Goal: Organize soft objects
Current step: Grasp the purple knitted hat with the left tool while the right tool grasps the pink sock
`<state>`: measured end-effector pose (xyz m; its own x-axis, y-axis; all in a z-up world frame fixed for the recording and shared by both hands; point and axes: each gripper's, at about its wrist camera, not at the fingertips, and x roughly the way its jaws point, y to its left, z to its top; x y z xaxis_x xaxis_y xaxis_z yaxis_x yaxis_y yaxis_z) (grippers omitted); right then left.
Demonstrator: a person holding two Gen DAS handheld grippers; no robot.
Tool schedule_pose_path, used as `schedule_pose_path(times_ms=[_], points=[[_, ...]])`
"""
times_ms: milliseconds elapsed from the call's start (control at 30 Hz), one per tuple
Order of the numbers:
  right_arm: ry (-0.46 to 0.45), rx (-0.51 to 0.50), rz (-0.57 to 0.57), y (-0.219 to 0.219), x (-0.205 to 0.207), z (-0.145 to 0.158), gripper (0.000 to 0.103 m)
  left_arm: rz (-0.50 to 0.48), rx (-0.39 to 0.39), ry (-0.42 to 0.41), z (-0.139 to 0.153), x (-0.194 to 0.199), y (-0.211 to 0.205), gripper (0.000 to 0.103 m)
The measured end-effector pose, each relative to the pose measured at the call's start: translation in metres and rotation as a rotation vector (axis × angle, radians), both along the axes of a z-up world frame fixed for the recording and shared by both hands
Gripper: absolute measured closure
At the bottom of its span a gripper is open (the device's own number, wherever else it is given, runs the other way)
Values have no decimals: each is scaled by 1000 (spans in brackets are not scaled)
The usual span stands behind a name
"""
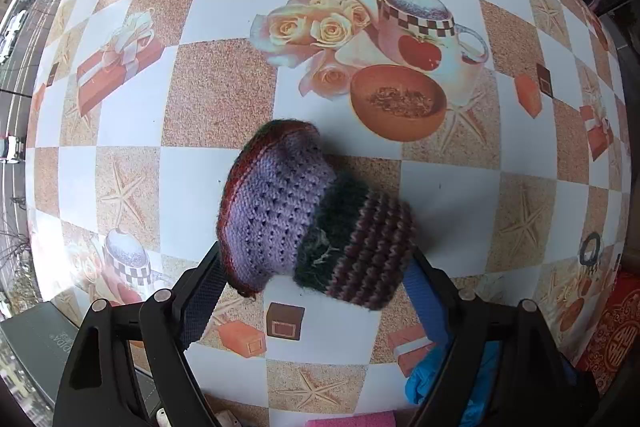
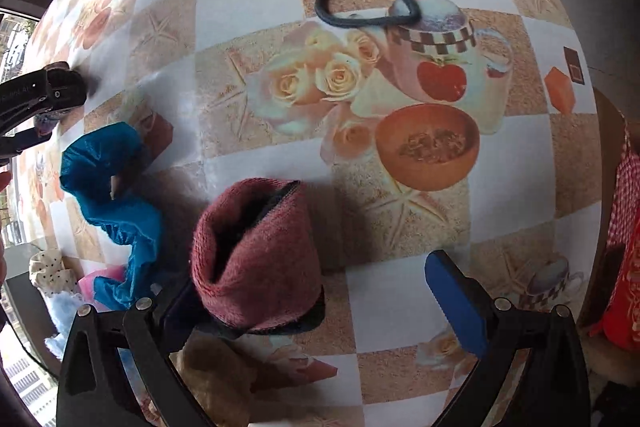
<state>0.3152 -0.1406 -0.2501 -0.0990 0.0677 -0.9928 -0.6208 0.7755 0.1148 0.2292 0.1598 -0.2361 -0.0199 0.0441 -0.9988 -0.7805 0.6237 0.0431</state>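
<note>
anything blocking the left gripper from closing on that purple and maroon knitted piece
Nothing visible: the purple and maroon knitted piece lies on the tablecloth between the open left gripper fingers, no other item in the gap.

Desk (image 1: 224,7) covered by checkered oilcloth, white and sandy-tan squares, printed with roses, teapot, bowl, starfish, gift boxes. Window (image 1: 24,11) at left of left wrist view, parked cars outside. Red patterned fabric (image 1: 612,331) at desk's lower right edge there. Right wrist view: red-and-white checked cloth (image 2: 626,187) past desk's right edge.
</note>
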Motion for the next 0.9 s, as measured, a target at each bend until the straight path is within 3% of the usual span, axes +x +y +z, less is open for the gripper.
schedule_pose_path(times_ms=[233,367,433,467,533,667,900], points=[[2,-61,26,24,3,-8,0,-19,16,-14,-1,1,2,13],[7,-11,7,28,11,0,3,-29,24,-17,-3,8,-2,17],[-10,11,45,39,11,10,29,-44,56,-15,1,7,-8,25],[-18,21,63,47,9,16,35,-56,69,-16,5,10,-13,32],[3,57,80,52,10,21,62,-87,85,-19,8,10,-18,43],[14,111,48,50,16,36,64,-125,101,-65,27,-3,-24,52],[-15,199,63,46,17,88,64,-192,151,-163,83,-35,-50,53]])
